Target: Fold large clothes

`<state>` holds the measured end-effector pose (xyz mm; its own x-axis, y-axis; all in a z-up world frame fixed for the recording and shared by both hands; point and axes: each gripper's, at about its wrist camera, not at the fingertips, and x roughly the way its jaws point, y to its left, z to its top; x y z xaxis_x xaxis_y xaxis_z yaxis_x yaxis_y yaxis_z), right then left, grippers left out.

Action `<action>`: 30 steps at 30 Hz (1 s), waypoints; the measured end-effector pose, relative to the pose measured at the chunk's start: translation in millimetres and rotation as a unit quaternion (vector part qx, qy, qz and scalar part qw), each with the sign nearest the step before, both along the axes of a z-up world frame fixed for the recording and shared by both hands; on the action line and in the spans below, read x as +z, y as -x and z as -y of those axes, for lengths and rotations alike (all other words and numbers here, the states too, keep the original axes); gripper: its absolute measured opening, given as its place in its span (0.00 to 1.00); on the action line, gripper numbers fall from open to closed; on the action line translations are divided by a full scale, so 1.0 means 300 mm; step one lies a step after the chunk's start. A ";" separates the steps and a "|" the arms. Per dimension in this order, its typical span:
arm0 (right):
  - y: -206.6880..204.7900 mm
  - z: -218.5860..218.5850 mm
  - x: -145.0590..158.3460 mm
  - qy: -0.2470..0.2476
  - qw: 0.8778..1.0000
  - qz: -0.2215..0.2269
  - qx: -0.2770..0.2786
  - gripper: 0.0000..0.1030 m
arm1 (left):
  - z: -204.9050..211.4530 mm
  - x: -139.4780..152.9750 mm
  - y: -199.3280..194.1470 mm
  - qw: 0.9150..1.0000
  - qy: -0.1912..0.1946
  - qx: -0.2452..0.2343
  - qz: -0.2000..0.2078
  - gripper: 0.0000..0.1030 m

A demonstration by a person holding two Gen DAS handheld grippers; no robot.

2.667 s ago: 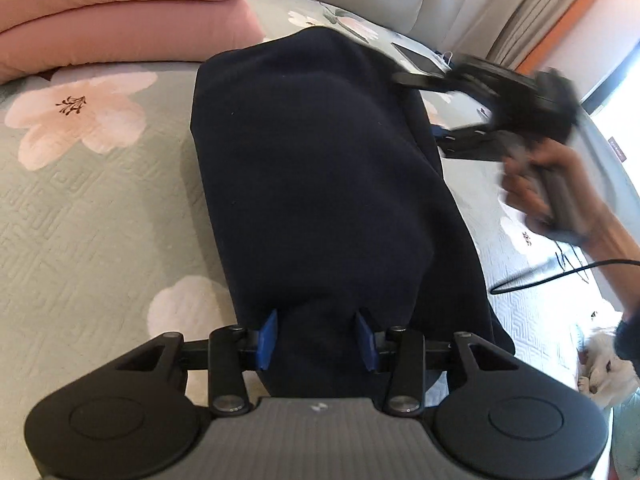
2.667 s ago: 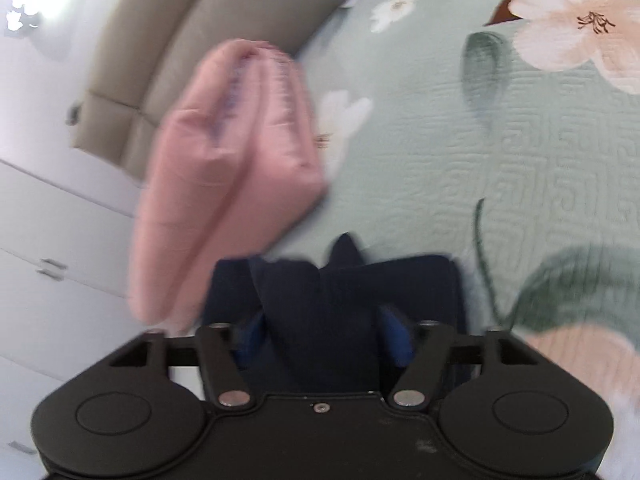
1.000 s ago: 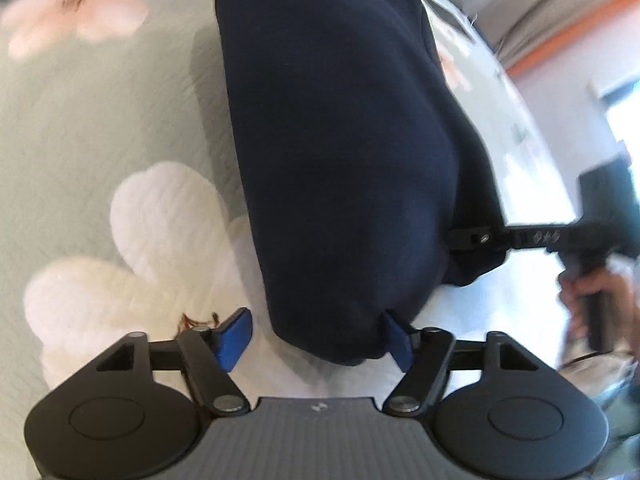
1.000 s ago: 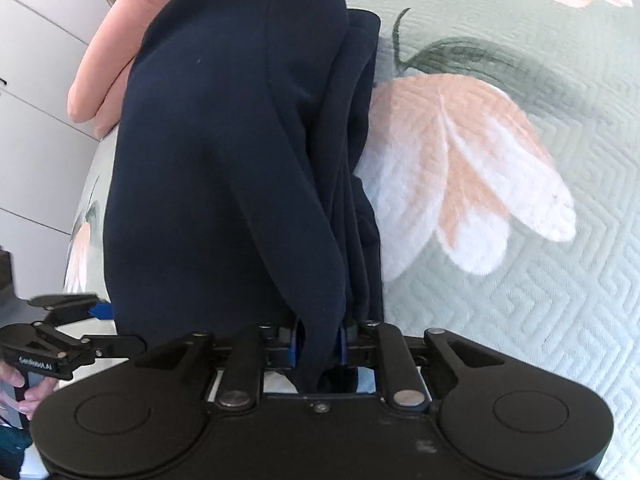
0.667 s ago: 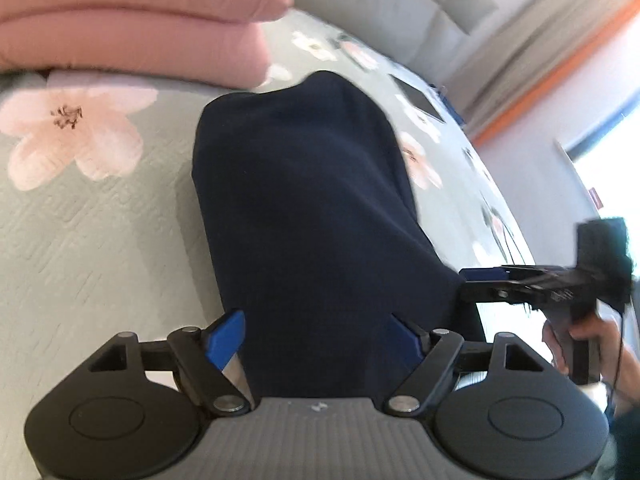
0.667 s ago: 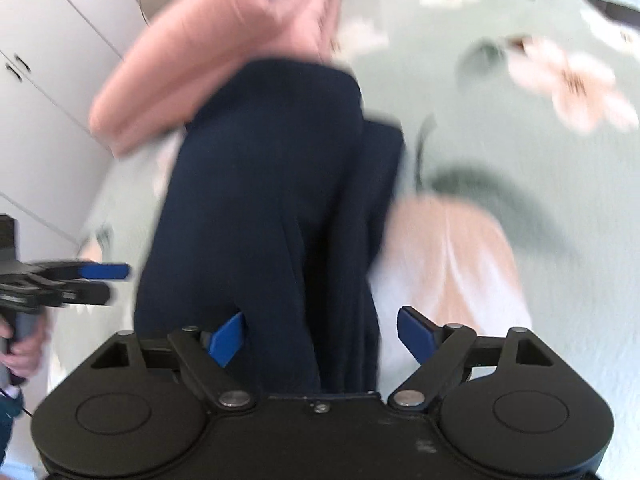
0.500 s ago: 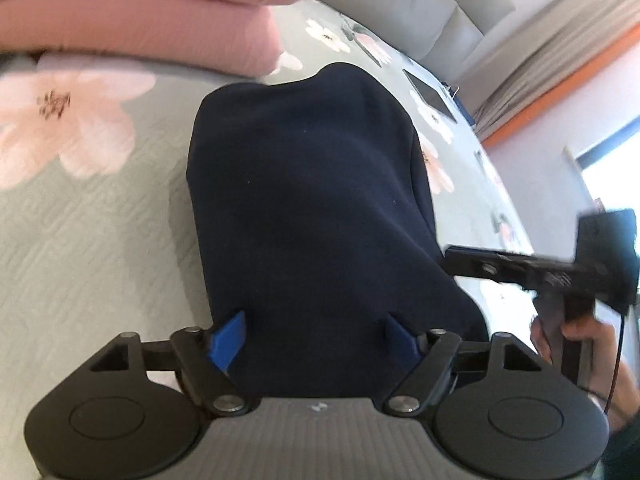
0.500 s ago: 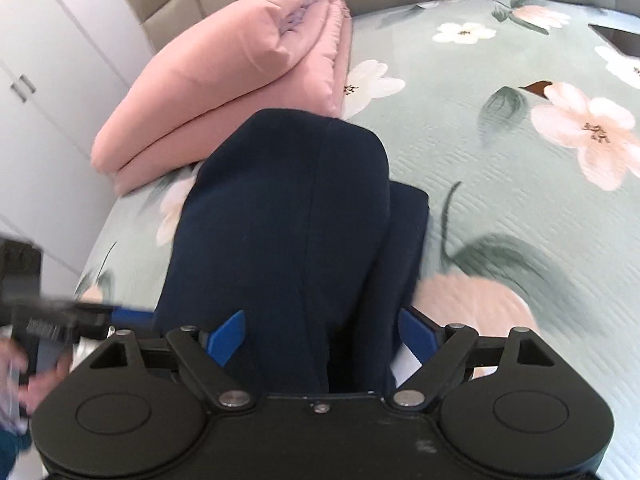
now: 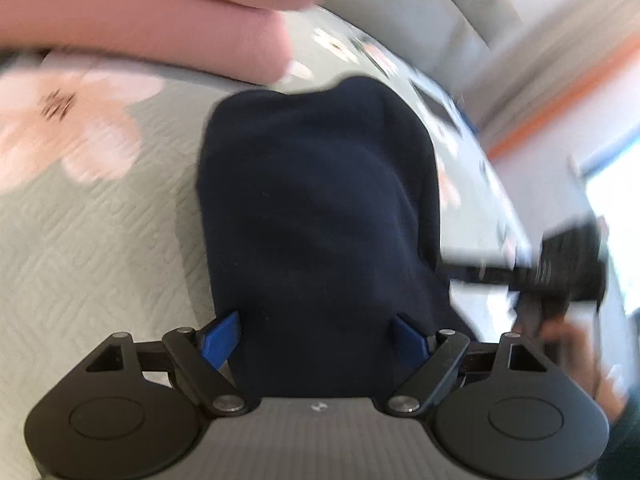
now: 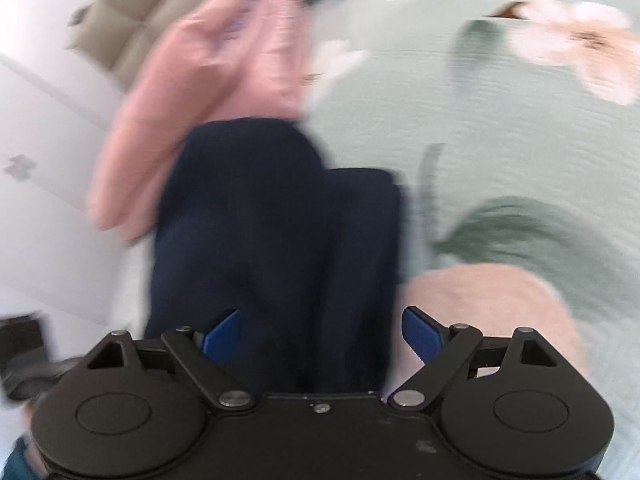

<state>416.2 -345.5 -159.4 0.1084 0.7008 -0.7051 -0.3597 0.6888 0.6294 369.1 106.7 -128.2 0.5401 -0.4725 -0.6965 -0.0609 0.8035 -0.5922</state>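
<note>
A dark navy garment (image 9: 316, 208) lies folded into a long bundle on the floral bedspread (image 9: 92, 232). My left gripper (image 9: 316, 338) is open, its blue pads either side of the bundle's near end. My right gripper (image 10: 322, 334) is open too, over the near end of the garment (image 10: 276, 232) in its own view. The right gripper also shows, blurred, in the left wrist view (image 9: 560, 272) at the garment's right edge. Both views are motion-blurred.
A folded pink quilt (image 9: 140, 20) lies beyond the garment; it also shows in the right wrist view (image 10: 216, 76). A padded grey headboard (image 9: 420, 4) stands behind. White cupboards (image 10: 44, 152) are at the left of the right wrist view.
Both grippers opened and let go of the garment about a second ago. Since then both have stayed open and shifted a little above the bundle's ends.
</note>
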 end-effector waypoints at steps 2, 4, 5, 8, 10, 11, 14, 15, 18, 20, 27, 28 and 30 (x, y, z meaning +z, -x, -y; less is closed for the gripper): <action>0.004 -0.032 -0.048 0.037 0.999 0.002 0.021 0.99 | -0.015 -0.008 -0.003 1.000 0.012 0.009 -0.001 0.82; 0.000 -0.020 -0.100 0.002 0.999 -0.032 0.003 1.00 | -0.012 -0.013 -0.008 1.000 -0.001 0.003 0.000 0.82; -0.002 -0.005 -0.122 -0.030 0.998 -0.045 -0.012 1.00 | -0.016 -0.018 -0.010 1.000 0.004 0.004 -0.001 0.83; -0.013 0.024 -0.167 -0.069 0.996 -0.053 -0.012 1.00 | -0.022 -0.030 -0.026 1.000 0.026 0.009 -0.009 0.86; -0.023 0.050 -0.189 -0.097 0.991 -0.084 -0.042 1.00 | -0.016 -0.029 -0.031 1.000 0.028 0.004 -0.012 0.87; -0.025 0.054 -0.197 -0.105 0.989 -0.094 -0.045 0.98 | -0.013 -0.029 -0.037 1.000 0.025 0.000 -0.011 0.85; -0.013 0.032 -0.200 -0.106 0.987 -0.113 -0.044 0.79 | -0.010 -0.016 -0.048 1.000 0.027 0.002 -0.008 0.75; -0.012 0.030 -0.197 -0.114 0.984 -0.123 -0.054 0.78 | -0.012 -0.002 -0.045 1.000 0.030 0.001 -0.003 0.73; 0.023 0.026 -0.122 -0.143 0.981 -0.118 -0.052 0.68 | -0.016 0.064 -0.025 0.999 0.033 -0.013 0.020 0.68; 0.040 0.030 -0.061 -0.157 0.980 -0.113 -0.052 0.68 | -0.023 0.107 -0.006 0.998 0.046 -0.020 0.039 0.68; 0.051 -0.001 0.024 -0.106 0.992 -0.068 -0.027 0.66 | -0.056 0.170 0.041 0.997 0.048 0.005 0.053 0.64; 0.047 0.004 -0.004 -0.072 0.995 -0.063 -0.030 0.66 | -0.070 0.158 0.050 0.997 0.055 0.014 0.049 0.64; 0.041 0.037 -0.077 -0.032 0.996 -0.076 -0.042 0.66 | -0.089 0.128 0.068 0.998 0.049 0.032 0.032 0.67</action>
